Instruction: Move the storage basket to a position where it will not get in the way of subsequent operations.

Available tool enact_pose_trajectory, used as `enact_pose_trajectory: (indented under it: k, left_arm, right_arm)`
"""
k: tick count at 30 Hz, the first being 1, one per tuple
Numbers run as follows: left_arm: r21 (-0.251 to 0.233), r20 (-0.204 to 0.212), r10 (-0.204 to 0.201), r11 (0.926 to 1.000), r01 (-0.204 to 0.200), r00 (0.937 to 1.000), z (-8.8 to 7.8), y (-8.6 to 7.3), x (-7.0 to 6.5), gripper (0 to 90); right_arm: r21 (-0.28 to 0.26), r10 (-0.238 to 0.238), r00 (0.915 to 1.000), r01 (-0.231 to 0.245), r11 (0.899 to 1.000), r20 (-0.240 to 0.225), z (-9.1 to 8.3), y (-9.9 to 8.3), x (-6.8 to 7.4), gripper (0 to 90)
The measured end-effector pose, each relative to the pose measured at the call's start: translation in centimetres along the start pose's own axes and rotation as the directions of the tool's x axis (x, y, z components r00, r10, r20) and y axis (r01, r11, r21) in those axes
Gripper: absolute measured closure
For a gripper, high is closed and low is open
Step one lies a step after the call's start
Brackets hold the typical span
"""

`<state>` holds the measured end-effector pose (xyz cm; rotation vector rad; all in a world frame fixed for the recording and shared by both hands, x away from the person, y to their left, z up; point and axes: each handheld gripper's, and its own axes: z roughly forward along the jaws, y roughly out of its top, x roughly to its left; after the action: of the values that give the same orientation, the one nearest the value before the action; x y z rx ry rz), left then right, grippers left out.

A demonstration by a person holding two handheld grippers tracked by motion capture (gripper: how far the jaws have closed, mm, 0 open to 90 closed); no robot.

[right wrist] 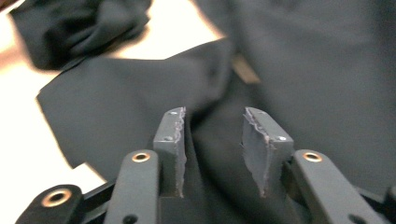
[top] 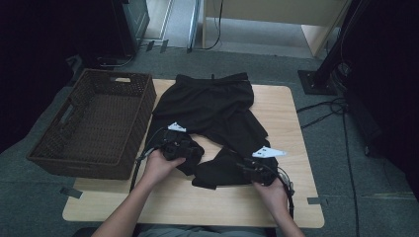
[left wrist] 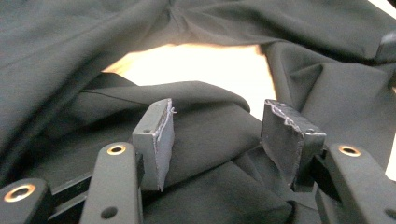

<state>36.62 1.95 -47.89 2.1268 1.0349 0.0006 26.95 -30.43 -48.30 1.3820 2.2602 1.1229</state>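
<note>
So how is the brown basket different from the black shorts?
The basket is brown and woven, while the shorts are black, smooth cloth. The basket stands up stiff with walls and handle holes; the shorts lie flat and rumpled, their legs partly folded. The basket sits at the table's left edge, hanging over it; the shorts are spread across the middle. Both rest on the table.

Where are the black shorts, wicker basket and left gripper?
black shorts [top: 210, 101], high view, flat upper panel below the waistband
wicker basket [top: 146, 106], high view, right wall
left gripper [left wrist: 217, 135], left gripper view, midway between its fingers
</note>
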Motion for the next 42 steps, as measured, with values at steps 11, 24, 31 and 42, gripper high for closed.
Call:
enact_pose_trajectory:
  k: [11, 24, 31, 42]
  left_arm:
    - [0.011, -0.02, -0.054, 0.9985, 0.055, 0.9983, -0.2, -0.3, 1.6, 43.9]
    - [0.02, -0.024, -0.074, 0.997, 0.074, 0.997, 0.0, -0.6, 2.0, 44.0]
    - [0.017, -0.016, -0.082, 0.9965, 0.082, 0.9965, 0.1, -0.7, 2.1, 44.1]
    - [0.004, -0.019, -0.103, 0.9946, 0.104, 0.9945, -0.4, -1.0, 3.0, 40.3]
  right_arm:
    - [0.051, 0.1, 0.9889, -0.106, 0.993, 0.111, 1.7, -0.9, -4.2, 41.6]
    - [-0.016, 0.045, 0.9989, -0.045, 0.999, 0.014, 1.7, 6.5, -2.4, 86.0]
    - [-0.005, -0.009, 0.9997, 0.009, 1.0, -0.021, 4.9, 11.4, -0.4, 85.9]
    - [0.096, -0.005, 0.9992, 0.008, 0.995, -0.039, 12.3, 13.5, 0.8, 54.4]
